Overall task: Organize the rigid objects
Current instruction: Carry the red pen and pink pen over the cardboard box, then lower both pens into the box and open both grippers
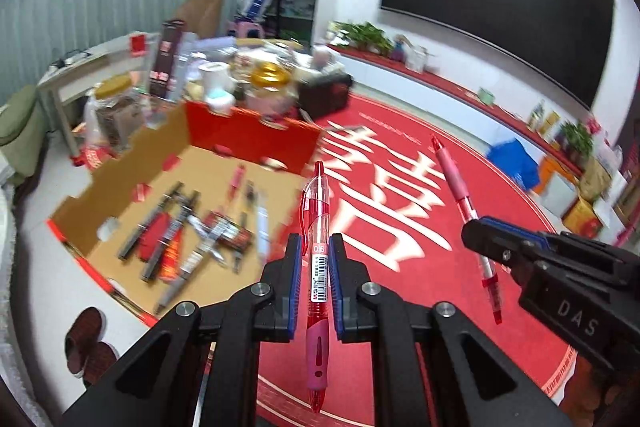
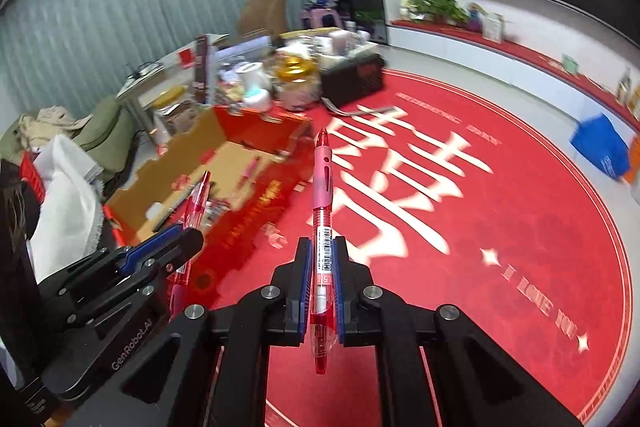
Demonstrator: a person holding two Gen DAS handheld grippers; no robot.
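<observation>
While clamped on a red pen [image 1: 319, 259] at mid-barrel, left gripper [image 1: 316, 267] rides above the red rug [image 1: 400, 187], with right gripper [image 2: 321, 279] pinched likewise on a second red pen [image 2: 322, 227], pink grip end forward. Both pens aloft and short of the open cardboard box [image 1: 120, 183] where other pens [image 1: 192, 231] already lie. Likely trouble: a thin round barrel pivoting or sliding between the pads, or an early release dropping it on the rug outside the box wall
</observation>
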